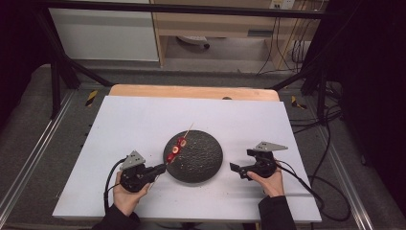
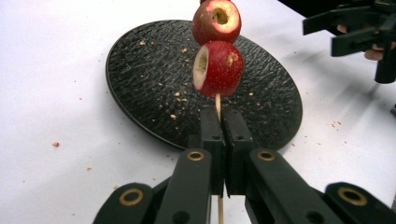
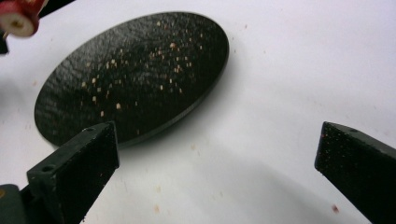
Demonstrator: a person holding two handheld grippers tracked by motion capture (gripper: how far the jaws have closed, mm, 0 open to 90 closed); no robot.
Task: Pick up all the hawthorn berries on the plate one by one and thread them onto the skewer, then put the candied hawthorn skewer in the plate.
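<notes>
A thin wooden skewer (image 2: 217,101) carries red, cored fruit pieces (image 2: 218,68) (image 1: 178,145) and slants up over the left part of a round black textured plate (image 1: 203,160). My left gripper (image 1: 163,167) (image 2: 223,117) is shut on the skewer's lower end, just off the plate's left edge. My right gripper (image 1: 241,161) (image 3: 217,154) is open to the right of the plate, a little above the white table, with nothing between its jaws. One fruit piece (image 3: 18,18) shows at the top left of the right gripper view.
The plate (image 2: 140,79) (image 3: 135,70) bears scattered crumbs, and a few more lie on the white tabletop (image 1: 143,120). Metal frame rails (image 1: 28,158) run along both sides of the table. Cables (image 1: 330,143) lie to the right.
</notes>
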